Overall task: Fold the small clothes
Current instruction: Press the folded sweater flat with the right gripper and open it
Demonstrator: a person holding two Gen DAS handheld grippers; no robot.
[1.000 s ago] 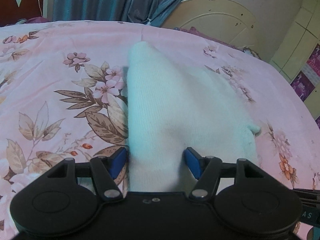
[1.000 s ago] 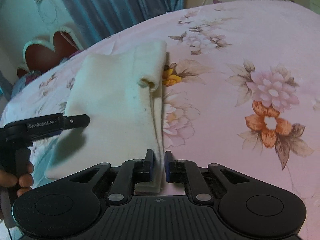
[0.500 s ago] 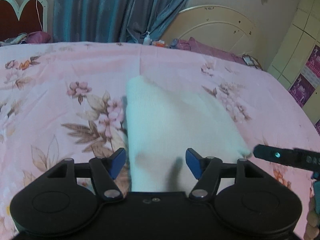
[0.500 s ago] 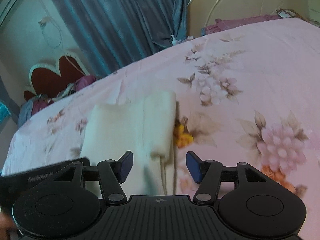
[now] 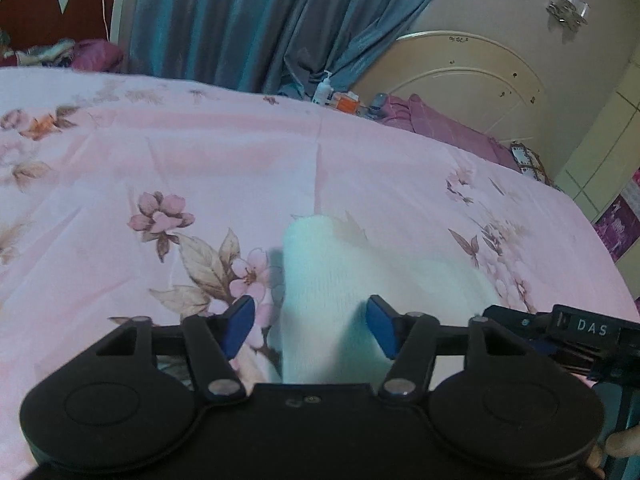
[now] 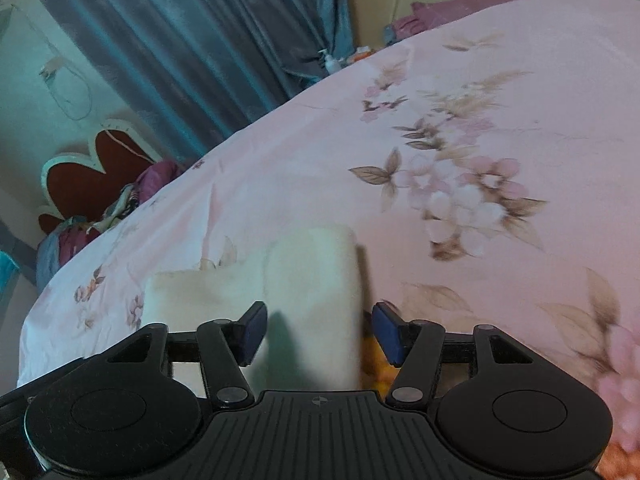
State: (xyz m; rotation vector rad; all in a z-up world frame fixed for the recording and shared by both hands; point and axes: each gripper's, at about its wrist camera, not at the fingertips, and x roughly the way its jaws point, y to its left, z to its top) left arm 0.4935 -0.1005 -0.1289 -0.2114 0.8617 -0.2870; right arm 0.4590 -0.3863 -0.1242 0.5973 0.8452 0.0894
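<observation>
The folded white garment (image 5: 340, 280) lies on the floral bedspread (image 5: 200, 168) (long axis near to far). The left gripper (image 5: 307, 326), jaws just narrowing, and the right gripper (image 6: 319, 330), jaws just released, grasp nothing.

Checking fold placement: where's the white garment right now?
The white garment lies folded on the pink floral bedspread, low in both wrist views, just beyond the open left gripper and right gripper, neither touching it.
</observation>
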